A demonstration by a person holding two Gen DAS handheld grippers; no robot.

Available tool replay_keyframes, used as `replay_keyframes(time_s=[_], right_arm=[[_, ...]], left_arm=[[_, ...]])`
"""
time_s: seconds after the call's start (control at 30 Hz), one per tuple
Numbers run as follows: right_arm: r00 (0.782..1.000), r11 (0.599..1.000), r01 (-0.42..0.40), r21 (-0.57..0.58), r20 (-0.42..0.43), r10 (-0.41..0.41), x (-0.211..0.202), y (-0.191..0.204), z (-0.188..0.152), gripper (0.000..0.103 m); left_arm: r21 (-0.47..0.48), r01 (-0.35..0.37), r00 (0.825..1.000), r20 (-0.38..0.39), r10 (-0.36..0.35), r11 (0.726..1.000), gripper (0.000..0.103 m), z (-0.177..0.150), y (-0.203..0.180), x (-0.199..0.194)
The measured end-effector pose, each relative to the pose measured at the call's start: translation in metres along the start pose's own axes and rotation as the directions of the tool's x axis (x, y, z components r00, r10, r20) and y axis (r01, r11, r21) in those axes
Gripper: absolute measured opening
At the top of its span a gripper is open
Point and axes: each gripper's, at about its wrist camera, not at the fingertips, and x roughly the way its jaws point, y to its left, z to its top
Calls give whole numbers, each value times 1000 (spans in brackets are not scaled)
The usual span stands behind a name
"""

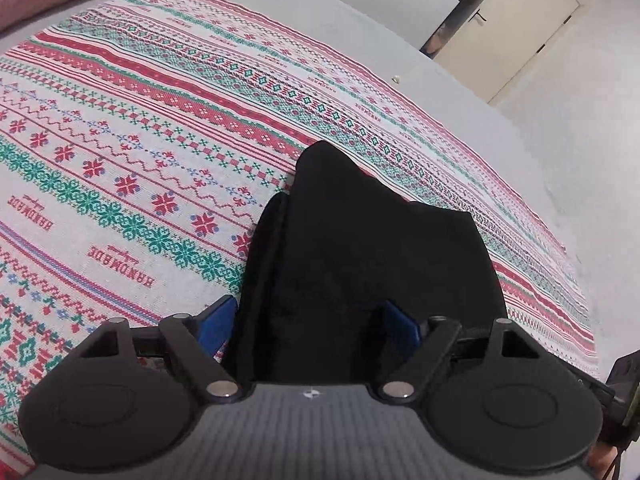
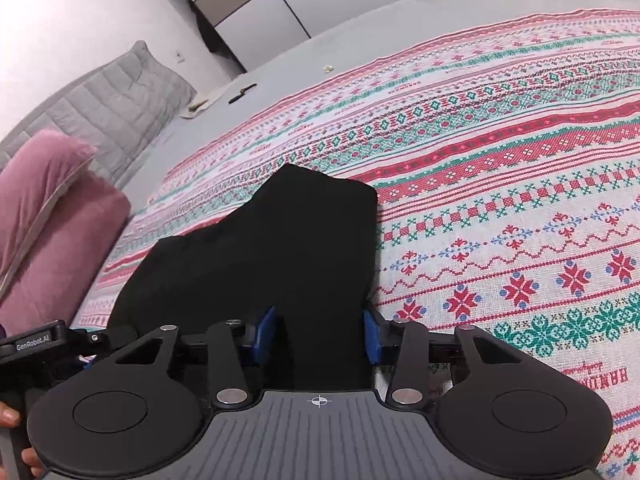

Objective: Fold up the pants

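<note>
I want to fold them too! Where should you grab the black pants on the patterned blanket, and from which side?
Grab the black pants at the near edge, coming in low from the near side of the patterned blanket. The cloth lies in a flat pile there and runs straight between the blue fingers of the right tool, so it can pinch the layers. The far end is bumpy and uneven.

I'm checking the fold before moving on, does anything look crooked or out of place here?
Yes. The black pants on the patterned cloth are not squared up: their far edge steps up to a peak on one side instead of lying straight. Nothing looks spilled or damaged.
</note>
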Motion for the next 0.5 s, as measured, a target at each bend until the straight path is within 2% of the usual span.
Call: replay_keyframes(time_s=[0.07,0.13,0.17,0.27,0.3,0.43,0.5], right_arm=[[1000,1000,6,-13,3,-6,0,2,-1,42],[1000,999,13,-33,8,-13,-1,5,-3,39],[1000,999,21,-44,12,-21,-1,7,-4,31],[999,995,42,-87,36,-39,-1,14,-7,17],[997,992,58,-115,46,-53,-2,19,-7,12],[991,971,114,-210,96,-96,-10,38,-4,9],[988,962,121,-244,121,-93,-19,43,4,8]], left_arm=[[-5,28,999,-19,-28,1000,84,2,2,3],[-10,43,999,-32,-43,999,75,2,4,4],[-11,54,998,-34,-54,998,66,2,4,4],[13,58,998,-28,-57,998,54,1,-2,2],[23,57,998,-20,-56,998,53,1,-4,1],[-14,78,997,15,-77,997,50,4,-13,-1],[-3,106,994,40,-106,994,49,7,-24,1]])
